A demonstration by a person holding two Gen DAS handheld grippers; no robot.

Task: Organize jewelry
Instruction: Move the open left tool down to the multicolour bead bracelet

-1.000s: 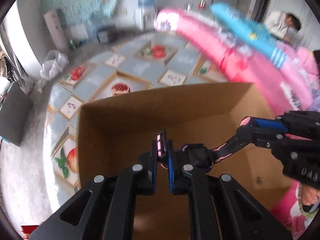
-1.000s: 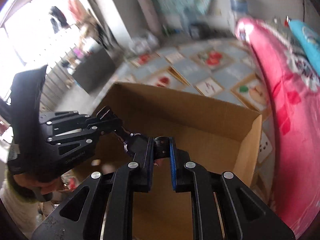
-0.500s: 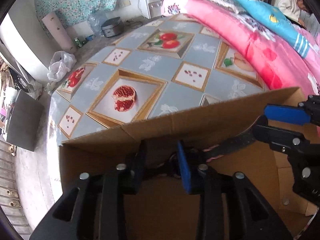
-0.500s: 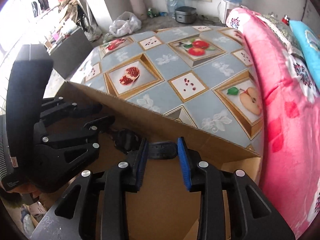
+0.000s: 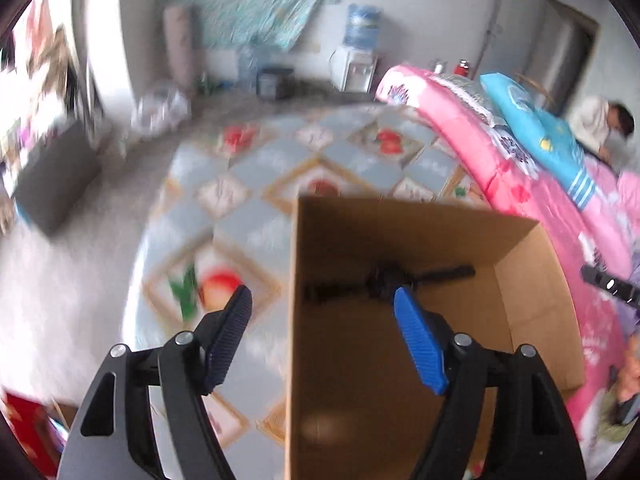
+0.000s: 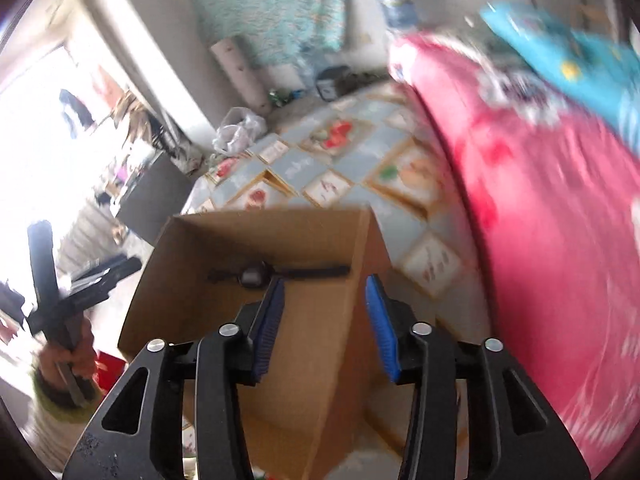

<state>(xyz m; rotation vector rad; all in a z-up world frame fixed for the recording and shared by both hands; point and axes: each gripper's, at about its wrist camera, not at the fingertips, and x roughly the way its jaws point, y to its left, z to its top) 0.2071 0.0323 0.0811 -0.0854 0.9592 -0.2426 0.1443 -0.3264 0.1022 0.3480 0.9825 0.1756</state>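
Your left gripper (image 5: 322, 330) hangs with its jaws spread wide and nothing between them; its left finger sits over the fruit-patterned mat (image 5: 256, 184), its right finger over the cardboard box (image 5: 360, 380), straddling the box's left wall. Inside the box, the black wristwatch (image 5: 386, 278) lies stretched flat on the floor against the far wall, strap ends pointing left and right, well clear of both fingers. From your right wrist view the same wristwatch (image 6: 256, 274) lies along the far wall of the cardboard box (image 6: 312, 340). Your right gripper (image 6: 325, 314) is released too, jaws apart and holding nothing, its right finger over the box's right wall. The pink quilt (image 6: 540, 240) runs along the mat's right edge
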